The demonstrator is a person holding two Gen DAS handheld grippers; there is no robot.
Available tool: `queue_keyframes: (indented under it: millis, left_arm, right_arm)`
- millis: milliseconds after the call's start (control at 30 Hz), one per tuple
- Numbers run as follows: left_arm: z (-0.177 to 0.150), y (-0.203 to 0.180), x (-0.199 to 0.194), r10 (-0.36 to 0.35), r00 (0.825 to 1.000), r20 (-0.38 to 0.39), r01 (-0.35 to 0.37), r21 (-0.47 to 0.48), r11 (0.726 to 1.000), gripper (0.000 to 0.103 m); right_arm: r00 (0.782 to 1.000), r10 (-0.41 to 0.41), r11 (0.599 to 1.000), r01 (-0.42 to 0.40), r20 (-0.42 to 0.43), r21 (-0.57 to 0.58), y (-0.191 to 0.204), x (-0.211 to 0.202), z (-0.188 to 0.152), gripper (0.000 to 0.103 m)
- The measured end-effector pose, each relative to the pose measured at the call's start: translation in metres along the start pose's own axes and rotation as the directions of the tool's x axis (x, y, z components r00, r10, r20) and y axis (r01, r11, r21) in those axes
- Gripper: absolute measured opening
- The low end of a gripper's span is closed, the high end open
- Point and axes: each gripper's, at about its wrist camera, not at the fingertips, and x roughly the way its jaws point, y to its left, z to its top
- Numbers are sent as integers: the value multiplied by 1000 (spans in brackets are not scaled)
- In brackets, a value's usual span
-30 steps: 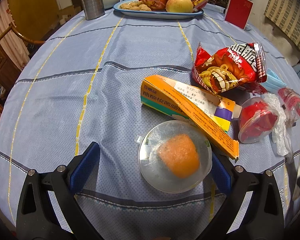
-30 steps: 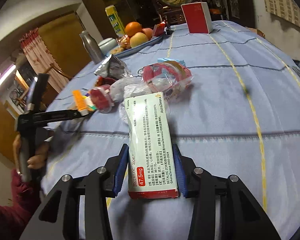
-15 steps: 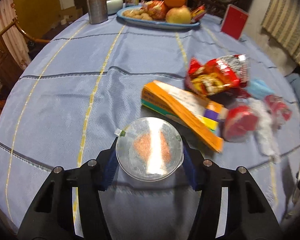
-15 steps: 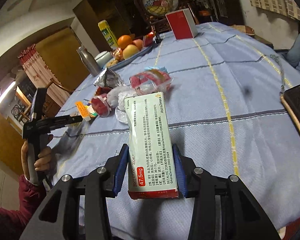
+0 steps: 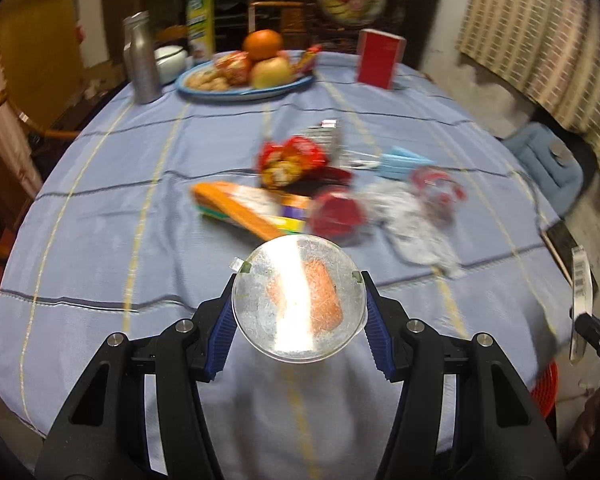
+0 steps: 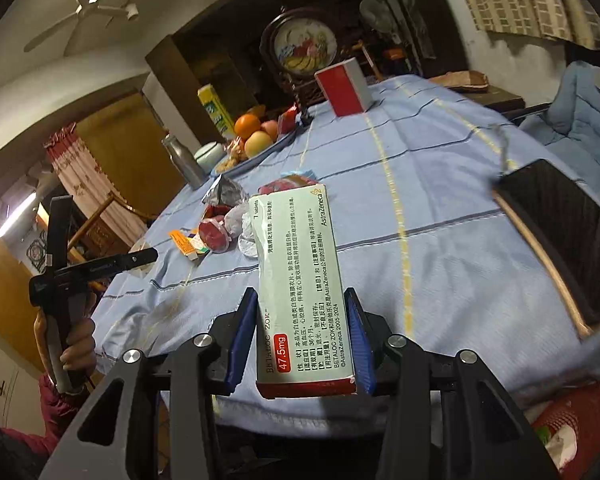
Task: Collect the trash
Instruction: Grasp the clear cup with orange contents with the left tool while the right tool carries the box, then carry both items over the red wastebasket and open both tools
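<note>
The left claw (image 5: 298,308) clamps a round, clear plastic cup (image 5: 299,299); the right claw (image 6: 302,330) grips a flat cardboard medicine box (image 6: 304,292), its long axis pointing away over the bench (image 6: 440,220).

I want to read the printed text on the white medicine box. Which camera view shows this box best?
The right wrist view: the white medicine box fills the centre, held in the right gripper, and its print is sharp. The left wrist view shows only its thin edge at the far right, no readable text.
</note>
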Motion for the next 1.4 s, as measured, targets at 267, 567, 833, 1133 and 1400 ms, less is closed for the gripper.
queue_keyframes:
  millis: [267,567,833,1133,1400]
  left_arm:
    - [-16,-77,-27,-110,994,25,105,135,985,56]
    - [-44,-177,-43,-232,973,-6,222,316,922,57]
    - [-79,-271,-35,-303,946,-115,321,469,823,57]
    - [-118,-376,-11,-342,904,-257,427,594,682,57]
    - [-152,-445,9,-332,874,-354,485,658,576,57]
  right_arm:
    - [993,-62,997,57,98,48,-26,-69,-26,43]
    - [956,-235,965,207,175,162,-79,-157,-82,43]
    - [900,-435,855,401,35,329,-172,-165,-146,47]
    - [843,-527,780,431,105,454,-207,-212,-165,72]
    - [835,-531,756,391,143,526,-221,-238,-175,74]
